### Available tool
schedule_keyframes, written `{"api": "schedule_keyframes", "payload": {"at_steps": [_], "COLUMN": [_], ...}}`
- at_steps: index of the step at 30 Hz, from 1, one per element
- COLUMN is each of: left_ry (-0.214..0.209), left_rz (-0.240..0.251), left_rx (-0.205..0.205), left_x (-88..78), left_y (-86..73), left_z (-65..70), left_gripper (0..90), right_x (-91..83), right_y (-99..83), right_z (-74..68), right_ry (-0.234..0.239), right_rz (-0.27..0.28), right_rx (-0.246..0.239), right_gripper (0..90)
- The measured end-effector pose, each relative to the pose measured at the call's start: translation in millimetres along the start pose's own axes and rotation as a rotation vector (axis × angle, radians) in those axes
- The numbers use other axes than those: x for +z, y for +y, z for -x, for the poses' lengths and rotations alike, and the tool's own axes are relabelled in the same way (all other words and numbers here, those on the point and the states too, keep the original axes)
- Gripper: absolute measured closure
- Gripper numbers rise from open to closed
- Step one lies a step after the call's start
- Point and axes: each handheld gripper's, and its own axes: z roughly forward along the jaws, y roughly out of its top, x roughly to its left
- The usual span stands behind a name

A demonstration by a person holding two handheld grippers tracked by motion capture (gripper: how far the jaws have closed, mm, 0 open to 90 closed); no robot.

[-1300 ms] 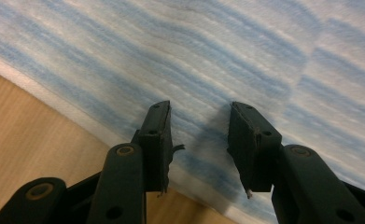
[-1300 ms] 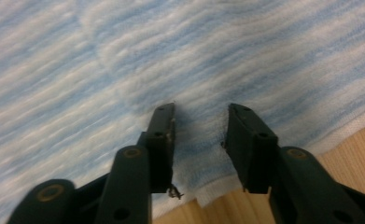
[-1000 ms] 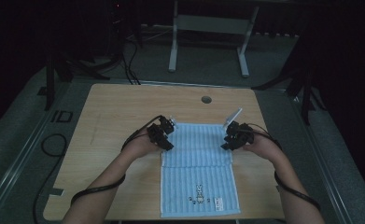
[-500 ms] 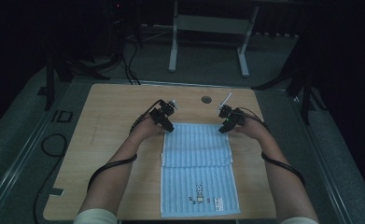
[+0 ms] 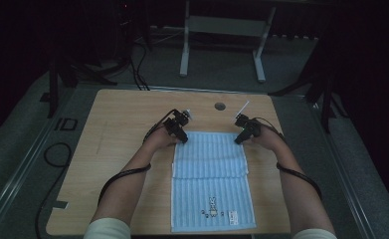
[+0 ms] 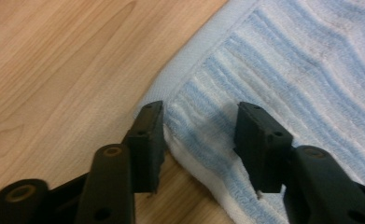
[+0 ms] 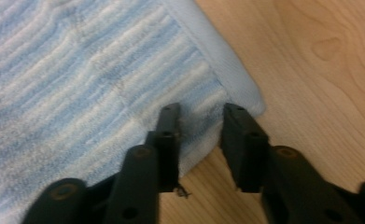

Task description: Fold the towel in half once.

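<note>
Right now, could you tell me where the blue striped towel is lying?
In the high view the towel lies flat on the wooden table, centred toward the near edge, with the left gripper and right gripper at its two far corners.

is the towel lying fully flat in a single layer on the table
No, the high view shows the towel folded, its far part doubled over with a fold edge across the middle.

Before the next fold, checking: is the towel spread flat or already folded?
Partly folded: the towel has its far part doubled over, with a fold edge crossing midway in the high view and stacked layers at the corner in the left gripper view.
</note>
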Motion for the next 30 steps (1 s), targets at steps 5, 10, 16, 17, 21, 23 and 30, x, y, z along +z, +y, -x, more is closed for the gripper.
{"api": "schedule_keyframes", "payload": {"at_steps": [5,10,16,17,21,23,30], "left_ry": [-0.013,-0.038,-0.026,-0.008,0.028,0.024,0.128], "left_rz": [-0.005,0.025,0.077,0.086,0.120,0.148,0.241], "left_rx": [0.055,0.047,0.004,0.005,0.036,0.038,0.069], "left_x": [-0.7,-1.1,-20.1,-26.2,-47.6,-59.4,-111.4], "left_y": [0.7,-3.8,-7.1,-6.2,-3.1,-1.5,6.4], "left_z": [10.6,8.6,2.2,2.7,6.2,6.8,8.6], "left_gripper": [84.1,87.0,87.8,87.8,87.8,87.7,87.6], "right_x": [0.3,-0.1,-14.9,-18.7,-40.3,-49.4,-102.2], "right_y": [1.8,-0.2,-1.0,-0.6,1.2,2.3,10.8], "right_z": [-6.6,-8.6,-13.0,-13.9,-18.1,-19.4,-20.6], "right_ry": [-0.008,-0.007,-0.026,-0.032,-0.041,-0.058,-0.136], "right_rz": [-0.014,-0.004,0.030,0.040,0.100,0.120,0.230], "right_rx": [-0.020,-0.020,-0.032,-0.035,-0.045,-0.049,-0.054], "right_gripper": [86.3,87.1,87.3,87.3,87.3,87.3,87.3]}}
